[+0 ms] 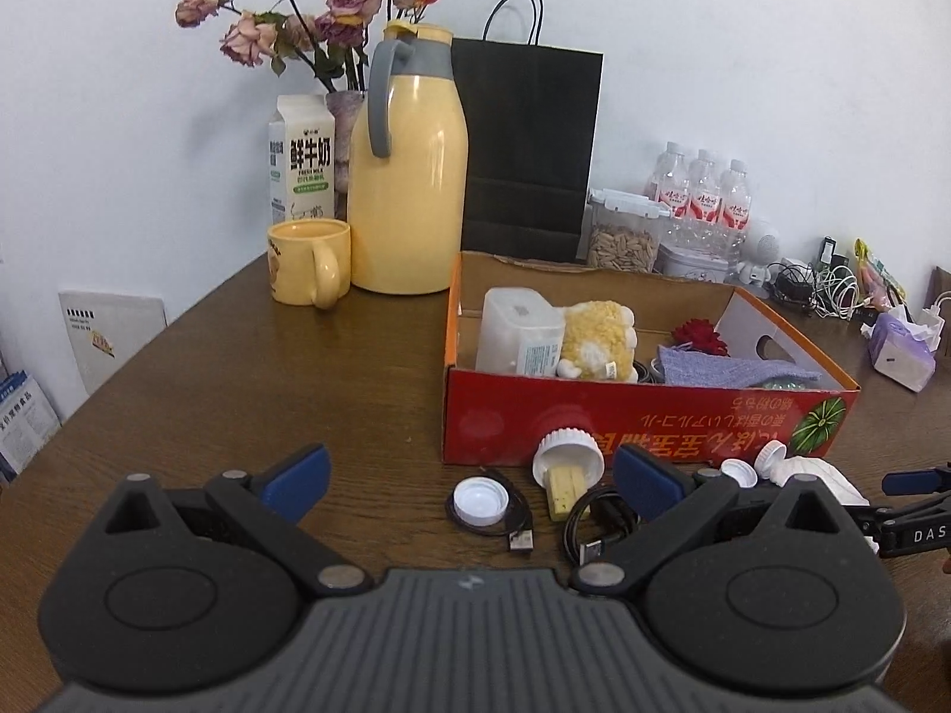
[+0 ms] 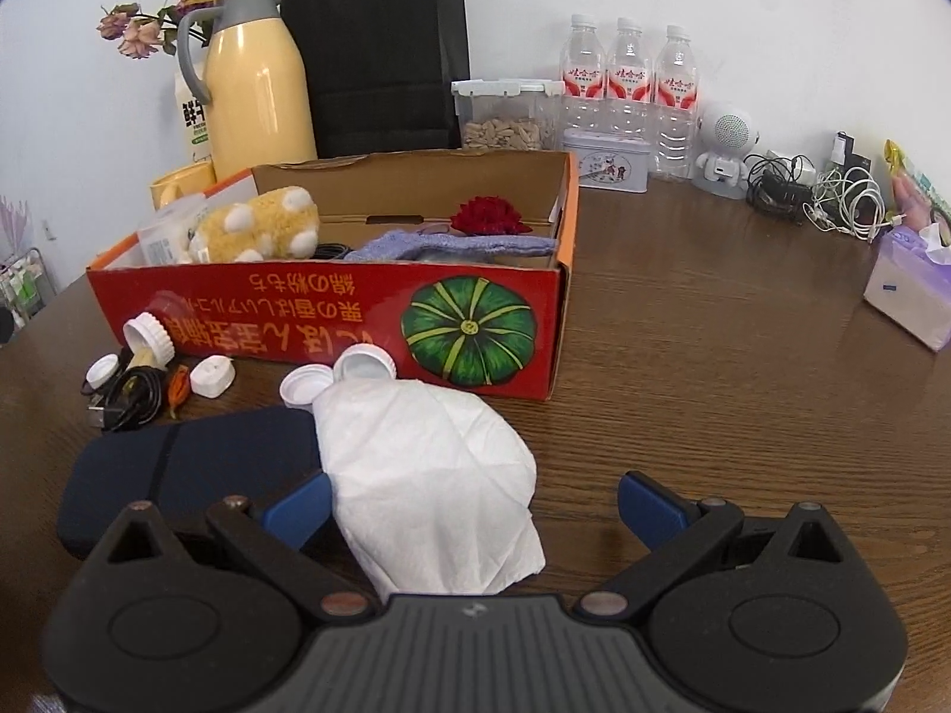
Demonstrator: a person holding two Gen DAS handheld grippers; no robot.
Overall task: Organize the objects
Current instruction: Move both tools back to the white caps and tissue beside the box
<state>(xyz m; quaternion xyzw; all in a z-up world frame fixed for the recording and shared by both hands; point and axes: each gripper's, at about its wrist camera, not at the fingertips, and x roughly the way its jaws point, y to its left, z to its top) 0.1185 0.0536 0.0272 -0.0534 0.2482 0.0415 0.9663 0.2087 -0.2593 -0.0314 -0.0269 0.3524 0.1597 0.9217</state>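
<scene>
A red cardboard box (image 1: 648, 425) (image 2: 333, 321) sits on the brown table, holding a plush toy (image 1: 597, 341) (image 2: 255, 226), a clear container (image 1: 517, 330), a purple cloth (image 1: 731, 368) (image 2: 452, 246) and a red flower (image 2: 490, 217). In front of it lie white caps (image 1: 480, 500) (image 2: 306, 386), a capped yellow piece (image 1: 567, 466), black cables (image 1: 597, 526) (image 2: 128, 401), a white tissue (image 2: 434, 487) and a dark blue case (image 2: 190, 469). My left gripper (image 1: 469, 484) is open above the caps and cables. My right gripper (image 2: 475, 511) is open, the tissue between its fingers.
A yellow thermos (image 1: 410, 172), mug (image 1: 309, 261), milk carton (image 1: 303, 160), dried roses and a black paper bag (image 1: 529, 142) stand behind the box. Water bottles (image 2: 630, 77), a seed container (image 2: 505, 113), a tin, a small robot speaker, tangled chargers (image 2: 832, 202) and tissue pack (image 2: 909, 291) sit right.
</scene>
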